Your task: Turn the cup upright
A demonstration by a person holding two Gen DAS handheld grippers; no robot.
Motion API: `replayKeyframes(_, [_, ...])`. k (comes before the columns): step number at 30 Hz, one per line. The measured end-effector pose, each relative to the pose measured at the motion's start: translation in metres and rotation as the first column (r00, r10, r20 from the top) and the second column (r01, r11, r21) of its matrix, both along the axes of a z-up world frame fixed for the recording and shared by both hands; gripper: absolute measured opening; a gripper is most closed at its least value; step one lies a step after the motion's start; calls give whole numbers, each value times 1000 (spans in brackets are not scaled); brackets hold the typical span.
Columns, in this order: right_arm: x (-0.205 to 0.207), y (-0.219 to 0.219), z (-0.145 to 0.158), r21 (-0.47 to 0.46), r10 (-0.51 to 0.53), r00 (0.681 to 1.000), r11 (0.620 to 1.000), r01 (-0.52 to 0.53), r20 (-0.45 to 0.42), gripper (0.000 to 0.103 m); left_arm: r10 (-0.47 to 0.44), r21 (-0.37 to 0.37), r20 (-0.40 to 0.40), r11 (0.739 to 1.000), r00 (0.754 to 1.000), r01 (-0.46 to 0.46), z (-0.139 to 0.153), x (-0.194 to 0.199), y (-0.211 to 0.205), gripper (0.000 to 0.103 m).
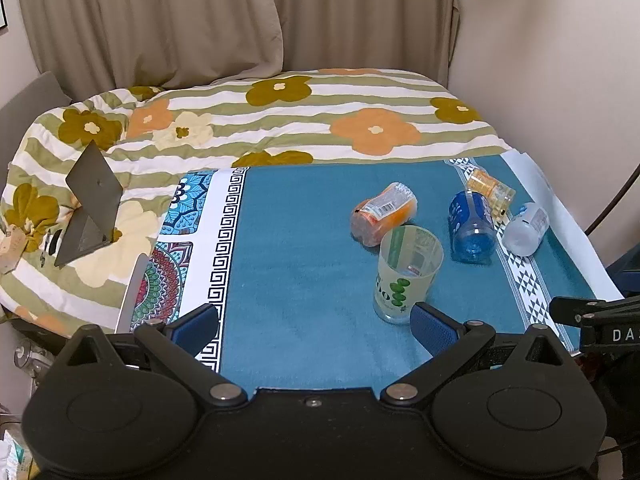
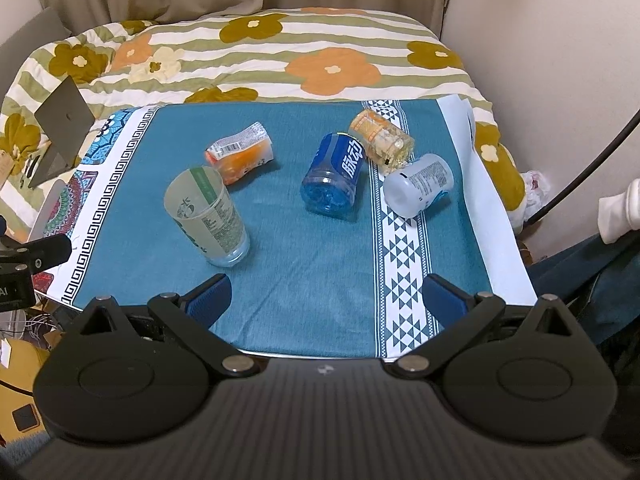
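frosted cup (image 1: 406,274) with green dots, teal cloth (image 2: 300,248), perhaps floral quilt (image 1: 280,120).

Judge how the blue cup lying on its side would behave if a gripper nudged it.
The blue cup lies on its round side, so it would probably roll, likely toward the amber cup touching it. It looks like thin, empty plastic: probably light, and its glossy wall may slip between pads.

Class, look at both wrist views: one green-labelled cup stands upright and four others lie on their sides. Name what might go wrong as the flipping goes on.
1. The blue cup, yellow cup and white cup lie crowded together; grasping one may roll its neighbours.
2. The upright cup stands close by a fingertip of the open left gripper; a sideways move could tip it.
3. The orange cup lies just behind the upright one, so reaching over risks a knock.
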State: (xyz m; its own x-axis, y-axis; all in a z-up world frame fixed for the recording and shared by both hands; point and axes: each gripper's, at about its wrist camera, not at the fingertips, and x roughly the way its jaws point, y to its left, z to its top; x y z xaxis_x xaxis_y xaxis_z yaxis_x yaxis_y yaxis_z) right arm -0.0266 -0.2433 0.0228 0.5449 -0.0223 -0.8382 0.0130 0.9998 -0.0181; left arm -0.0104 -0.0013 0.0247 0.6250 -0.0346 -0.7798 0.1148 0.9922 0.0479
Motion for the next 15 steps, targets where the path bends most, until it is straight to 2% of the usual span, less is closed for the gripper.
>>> replayKeyframes(9, [3,-1,2,1,-1,1000,1000,1,-1,103,21,13,-10,1000,1000,-21,-3,7,-2,103])
replayKeyframes(15, [9,-3,2,10,4,1000,1000,-5,5,103,21,20,10,1000,1000,-21,-3,8,-1,103])
